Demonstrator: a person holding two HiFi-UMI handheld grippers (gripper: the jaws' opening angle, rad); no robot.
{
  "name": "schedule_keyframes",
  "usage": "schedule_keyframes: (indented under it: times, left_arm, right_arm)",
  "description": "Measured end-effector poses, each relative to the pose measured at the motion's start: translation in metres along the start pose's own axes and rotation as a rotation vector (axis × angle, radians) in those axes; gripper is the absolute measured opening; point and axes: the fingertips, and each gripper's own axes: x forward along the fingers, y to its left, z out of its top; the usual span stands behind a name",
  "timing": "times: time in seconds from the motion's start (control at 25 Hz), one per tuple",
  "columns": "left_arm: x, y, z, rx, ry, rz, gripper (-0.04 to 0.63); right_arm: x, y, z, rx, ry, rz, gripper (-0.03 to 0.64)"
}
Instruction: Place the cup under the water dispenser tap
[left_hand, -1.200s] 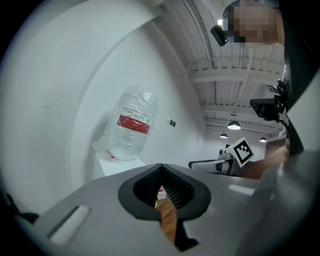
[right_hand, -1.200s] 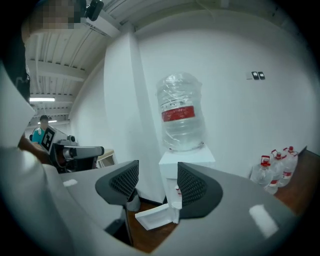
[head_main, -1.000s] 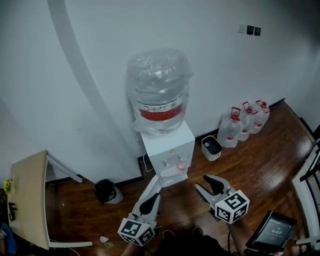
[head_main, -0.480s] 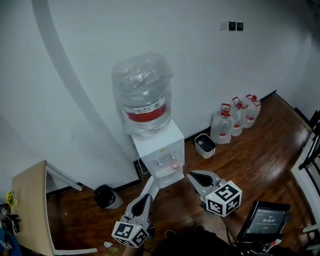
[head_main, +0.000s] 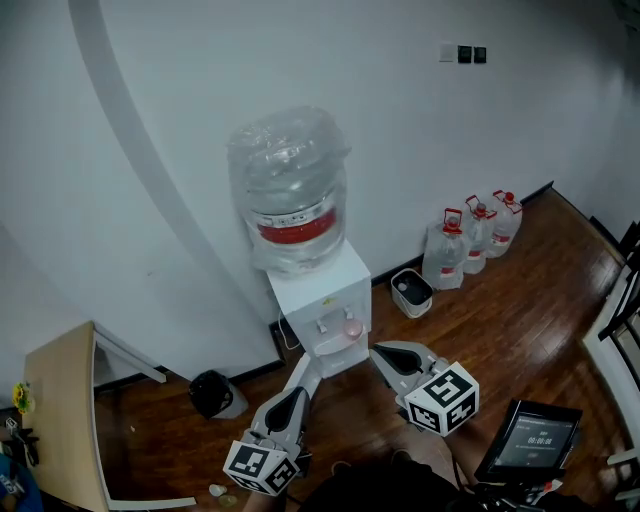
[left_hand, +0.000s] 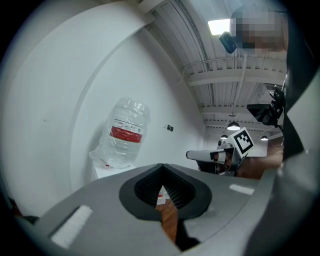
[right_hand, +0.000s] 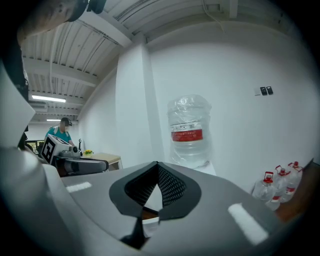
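Observation:
A small pink cup (head_main: 352, 327) stands in the recess of the white water dispenser (head_main: 325, 290), below its taps. A large clear bottle with a red band (head_main: 290, 190) sits on top of the dispenser. My right gripper (head_main: 376, 351) hovers just right of the recess, shut and empty, a short way from the cup. My left gripper (head_main: 312, 362) is shut with nothing in it, its tip just below the dispenser's front. In the right gripper view the jaws (right_hand: 158, 166) meet, the bottle (right_hand: 188, 130) ahead. In the left gripper view the jaws (left_hand: 162, 167) meet too.
Several water jugs (head_main: 475, 235) line the wall at the right, with a small white bin (head_main: 410, 292) beside them. A black bin (head_main: 210, 393) sits left of the dispenser. A wooden table (head_main: 60, 400) is at the far left, a screen (head_main: 530, 440) at the bottom right.
My right gripper's jaws, open a second ago, have shut with nothing in them. Both grippers have risen slightly. The pink cup stays in the dispenser's recess.

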Motion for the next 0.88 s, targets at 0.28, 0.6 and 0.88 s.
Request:
schedule_keyframes:
  times: [0.28,0.6,0.88]
  left_arm:
    - [0.000,0.000,0.006,-0.014,0.004,0.002,0.000]
    - [0.000,-0.001,0.006,-0.007,0.006,-0.003,0.014]
    - [0.000,0.001,0.013,-0.002,-0.007,0.027,0.017]
  right_arm:
    - [0.000,-0.001,-0.007,0.017,0.029,-0.004,0.000]
    - [0.002,0.000,-0.008,0.011,0.037,0.004,0.000]
    - [0.002,0.002,-0.007,0.001,0.039,0.010,0.000]
